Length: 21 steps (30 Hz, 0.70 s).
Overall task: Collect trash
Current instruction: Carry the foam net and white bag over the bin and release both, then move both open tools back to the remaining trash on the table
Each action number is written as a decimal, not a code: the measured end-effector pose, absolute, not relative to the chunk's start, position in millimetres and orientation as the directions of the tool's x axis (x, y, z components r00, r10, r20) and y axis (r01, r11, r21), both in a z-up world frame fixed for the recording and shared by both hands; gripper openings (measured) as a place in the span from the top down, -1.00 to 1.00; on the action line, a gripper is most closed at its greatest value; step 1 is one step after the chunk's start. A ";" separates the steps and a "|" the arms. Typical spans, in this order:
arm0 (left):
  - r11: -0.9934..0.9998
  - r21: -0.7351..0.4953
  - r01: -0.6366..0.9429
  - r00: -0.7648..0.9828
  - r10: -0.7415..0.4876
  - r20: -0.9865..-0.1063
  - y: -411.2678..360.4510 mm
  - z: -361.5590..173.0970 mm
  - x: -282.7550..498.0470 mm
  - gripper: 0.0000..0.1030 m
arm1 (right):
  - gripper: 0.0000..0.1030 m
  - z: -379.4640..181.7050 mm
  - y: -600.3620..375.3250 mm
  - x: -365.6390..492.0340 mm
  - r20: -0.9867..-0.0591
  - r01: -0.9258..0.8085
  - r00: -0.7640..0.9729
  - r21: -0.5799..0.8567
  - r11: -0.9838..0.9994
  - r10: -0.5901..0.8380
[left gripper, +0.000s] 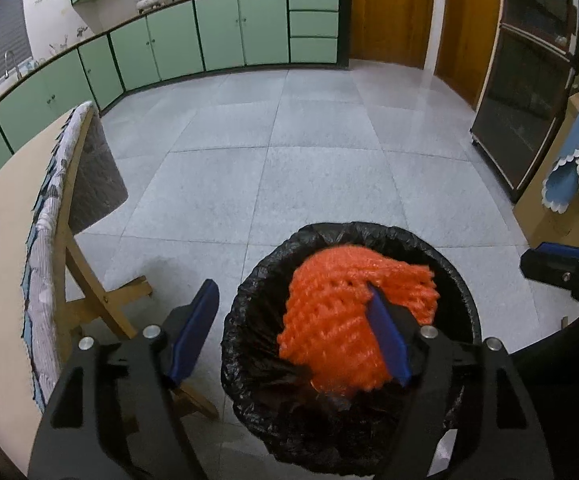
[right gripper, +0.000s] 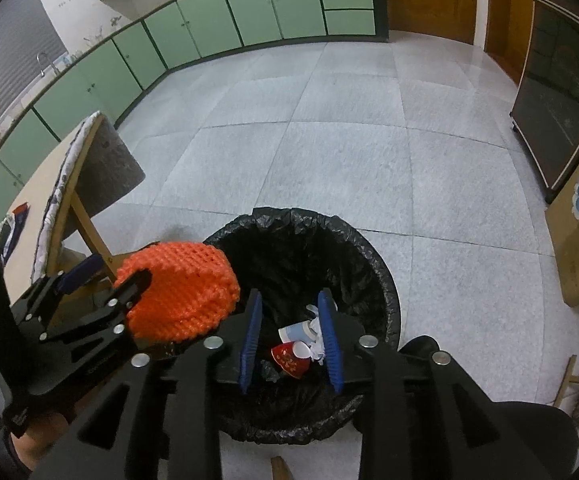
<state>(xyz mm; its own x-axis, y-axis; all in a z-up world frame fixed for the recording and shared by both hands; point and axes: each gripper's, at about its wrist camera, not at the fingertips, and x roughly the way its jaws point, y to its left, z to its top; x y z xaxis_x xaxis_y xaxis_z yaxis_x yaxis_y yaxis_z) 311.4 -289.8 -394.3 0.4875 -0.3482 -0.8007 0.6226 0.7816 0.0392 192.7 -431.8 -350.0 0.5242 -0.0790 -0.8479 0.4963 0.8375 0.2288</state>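
in the lined bin, crumpled cups

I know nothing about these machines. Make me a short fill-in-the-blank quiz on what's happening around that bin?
1. The bin is lined with a ____ plastic bag.
2. The foam net by the left tongs is coloured ____.
3. The pads of the right tongs are coloured ____.
4. The red paper cup lies ____ the bin.

Missing words: black; orange; blue; inside
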 end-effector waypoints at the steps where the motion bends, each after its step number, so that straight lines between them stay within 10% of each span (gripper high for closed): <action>1: 0.777 0.003 0.629 0.438 -0.351 -0.828 -289.7 -397.8 315.4 -0.29 | 0.36 -350.4 -431.5 192.9 -0.848 0.495 0.525 0.232 0.837 -0.075; 21: 0.815 -0.022 0.579 0.548 -0.408 -0.730 -221.2 -325.1 305.3 -0.45 | 0.31 -314.2 -403.0 195.3 -0.809 0.414 0.582 0.206 0.887 -0.084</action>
<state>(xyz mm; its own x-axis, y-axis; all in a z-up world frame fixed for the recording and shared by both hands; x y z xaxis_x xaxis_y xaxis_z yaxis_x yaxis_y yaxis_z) 305.3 -221.2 -325.1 0.5478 -0.4081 -0.7304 0.5785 0.8154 -0.0217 195.3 -403.0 -314.2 0.5817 -0.0836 -0.8091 0.4139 0.8867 0.2059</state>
